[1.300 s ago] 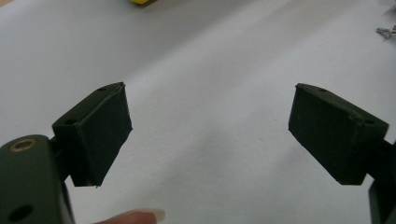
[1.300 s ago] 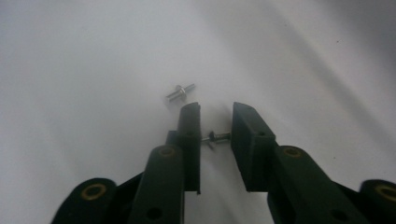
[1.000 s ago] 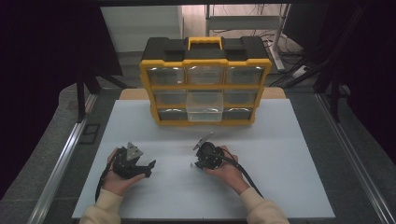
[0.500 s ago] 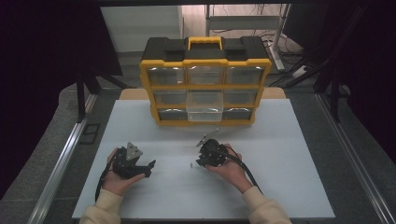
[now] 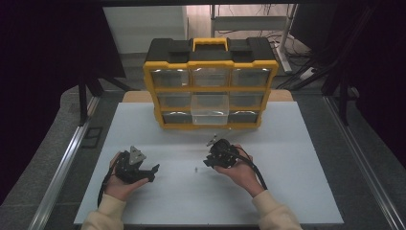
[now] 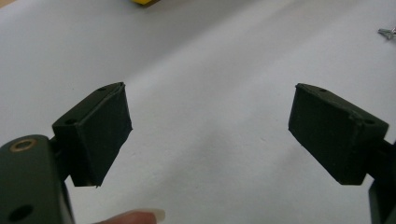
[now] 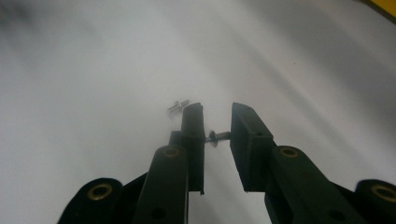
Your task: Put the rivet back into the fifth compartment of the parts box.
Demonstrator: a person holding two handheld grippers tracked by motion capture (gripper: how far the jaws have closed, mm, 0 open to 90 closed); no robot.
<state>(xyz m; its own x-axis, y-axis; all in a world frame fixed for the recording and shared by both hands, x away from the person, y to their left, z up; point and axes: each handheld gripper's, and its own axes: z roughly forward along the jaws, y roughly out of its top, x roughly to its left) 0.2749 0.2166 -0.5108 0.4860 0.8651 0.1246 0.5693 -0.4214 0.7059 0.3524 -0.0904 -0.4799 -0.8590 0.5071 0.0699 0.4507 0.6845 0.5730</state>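
My right gripper (image 7: 217, 122) is shut on a small silver screw (image 7: 217, 136) that spans the narrow gap between its jaws. A second loose screw (image 7: 178, 107) lies on the white table just past the left jaw. In the high view the right gripper (image 5: 208, 162) is held low over the table's middle, and a tiny screw (image 5: 195, 169) lies just to its left. My left gripper (image 5: 152, 171) rests at the front left, open. Its pads (image 6: 95, 133) stand wide apart with only bare table between them. A small metal piece (image 6: 386, 32) lies far off in the left gripper view.
A yellow and black parts organizer (image 5: 210, 64) with clear drawers stands at the table's far middle. Its lower centre drawer (image 5: 209, 115) is pulled out. The white table (image 5: 297, 158) has open room on the right and at the front. Metal rails run along both sides.
My right gripper has shifted slightly to the right over the table. The left gripper has stayed where it was.
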